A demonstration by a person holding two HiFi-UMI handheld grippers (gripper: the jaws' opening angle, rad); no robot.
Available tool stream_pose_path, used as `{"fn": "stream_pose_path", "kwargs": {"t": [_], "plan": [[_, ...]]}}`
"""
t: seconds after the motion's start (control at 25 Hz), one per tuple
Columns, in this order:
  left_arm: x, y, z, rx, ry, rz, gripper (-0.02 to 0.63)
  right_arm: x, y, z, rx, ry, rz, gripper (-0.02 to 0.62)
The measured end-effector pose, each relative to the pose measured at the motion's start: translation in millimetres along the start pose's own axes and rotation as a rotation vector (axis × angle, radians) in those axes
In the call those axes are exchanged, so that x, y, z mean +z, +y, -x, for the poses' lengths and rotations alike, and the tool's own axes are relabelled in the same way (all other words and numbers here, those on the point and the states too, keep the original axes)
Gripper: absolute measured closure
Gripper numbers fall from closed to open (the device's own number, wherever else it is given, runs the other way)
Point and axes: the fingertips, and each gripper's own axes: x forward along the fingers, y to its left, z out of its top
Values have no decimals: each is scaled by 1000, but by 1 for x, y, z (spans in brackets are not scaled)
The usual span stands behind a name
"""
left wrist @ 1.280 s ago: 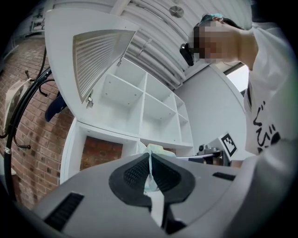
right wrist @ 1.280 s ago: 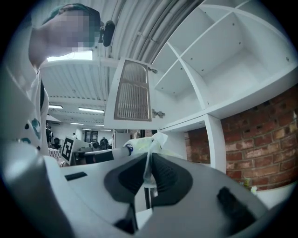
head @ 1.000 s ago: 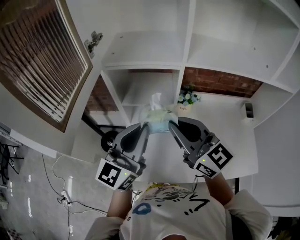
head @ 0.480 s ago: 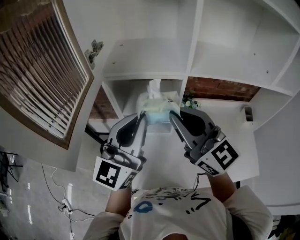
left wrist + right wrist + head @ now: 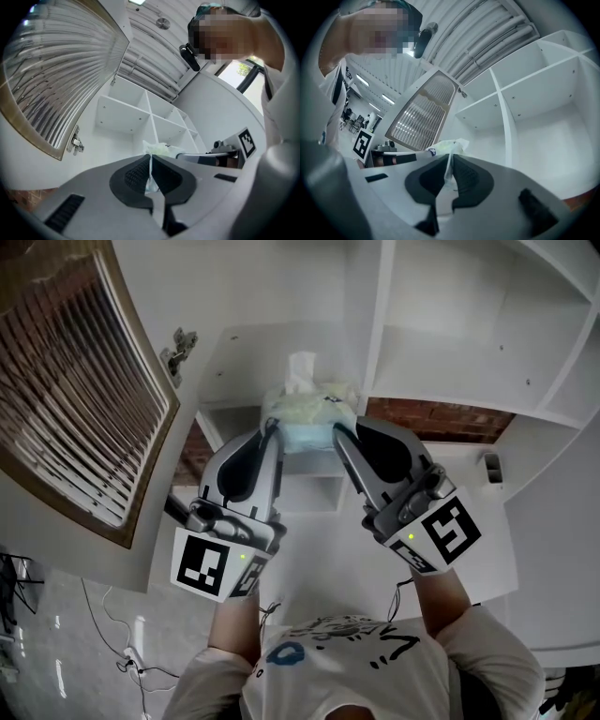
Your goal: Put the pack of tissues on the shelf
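A soft pack of tissues (image 5: 307, 413) in pale green and blue wrap, with a white tissue sticking out on top, hangs in the air in front of the white shelf unit (image 5: 375, 334). My left gripper (image 5: 270, 431) is shut on the wrap at its left end, and my right gripper (image 5: 336, 431) is shut on the wrap at its right end. In the left gripper view the thin wrap edge (image 5: 150, 164) is pinched between the jaws. The right gripper view shows the same pinch on the pack (image 5: 447, 149). The pack is level with an open compartment (image 5: 272, 357).
A slatted cabinet door (image 5: 80, 381) stands open at the left, its hinge (image 5: 176, 348) near the pack. Lower down, a white desk (image 5: 487, 512) runs along a brick wall (image 5: 441, 418) with a small device (image 5: 494, 466) on it. Cables (image 5: 122, 624) lie on the floor.
Both grippers have lifted the pack upward, from desk height in front of a small flower pot to level with a higher shelf compartment. Both stay shut on it.
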Motion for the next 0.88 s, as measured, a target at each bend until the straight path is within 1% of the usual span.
{"fn": "stream_pose_path", "kwargs": {"t": [0.16,0.36,0.52,0.68,0.88], "plan": [[3,10,-10,23,-11,-10,588,4,-9,-11,-19,-18,16,558],[2,23,-24,44,-24,3,588,4,-24,-26,-52,-29,18,558],[5,34,-36,58,-25,-29,588,3,-35,-39,-82,-27,28,559],[5,43,-46,77,-10,-53,588,2,-44,-49,-102,-15,33,558],[3,57,-53,130,44,-81,588,-2,-48,-64,-116,17,60,558]]}}
